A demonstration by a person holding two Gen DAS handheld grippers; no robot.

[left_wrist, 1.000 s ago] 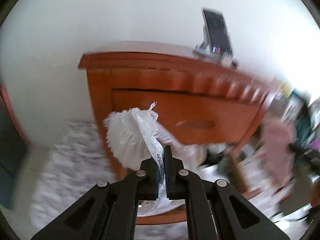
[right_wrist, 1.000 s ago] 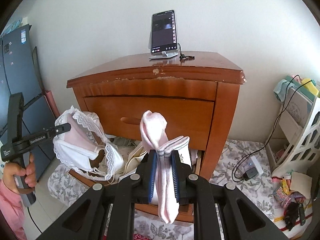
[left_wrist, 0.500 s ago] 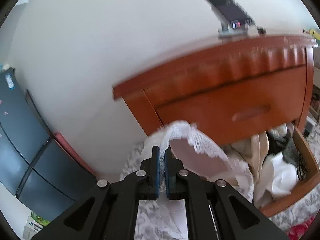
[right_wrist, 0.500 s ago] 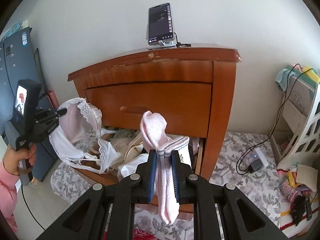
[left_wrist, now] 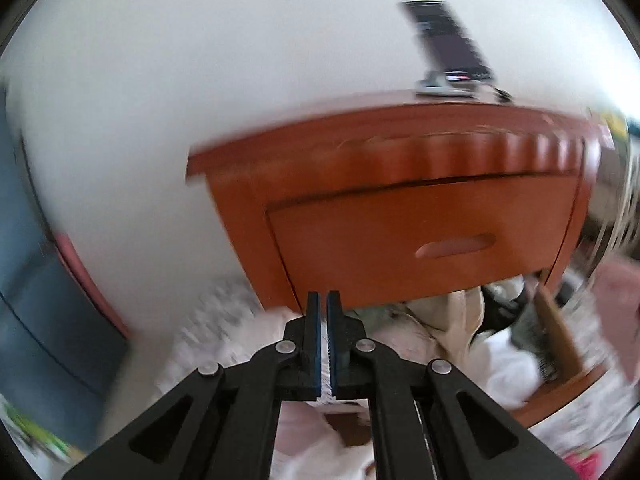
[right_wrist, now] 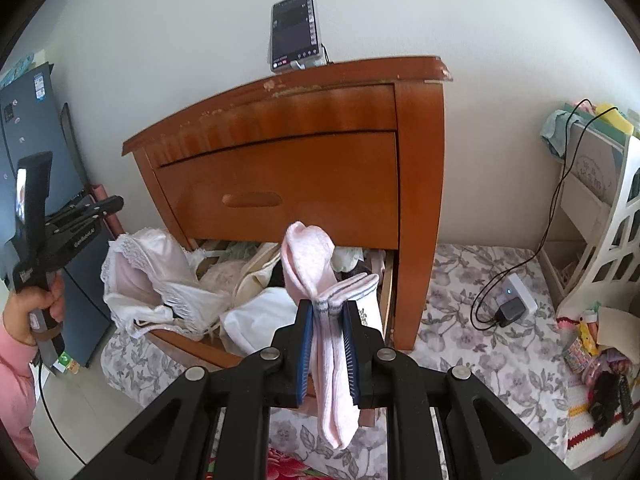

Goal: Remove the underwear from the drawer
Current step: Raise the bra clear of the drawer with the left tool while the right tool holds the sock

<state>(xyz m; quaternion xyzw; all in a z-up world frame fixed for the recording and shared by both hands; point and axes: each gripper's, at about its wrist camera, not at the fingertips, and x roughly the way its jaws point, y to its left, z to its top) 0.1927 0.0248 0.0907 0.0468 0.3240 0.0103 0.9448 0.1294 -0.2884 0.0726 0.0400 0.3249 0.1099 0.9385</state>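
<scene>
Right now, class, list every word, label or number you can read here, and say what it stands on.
"GenRobot.AI": faint, on the side of the left gripper.
Too small to read: the phone screen, the blue cabinet stickers and the lettering on the box.
</scene>
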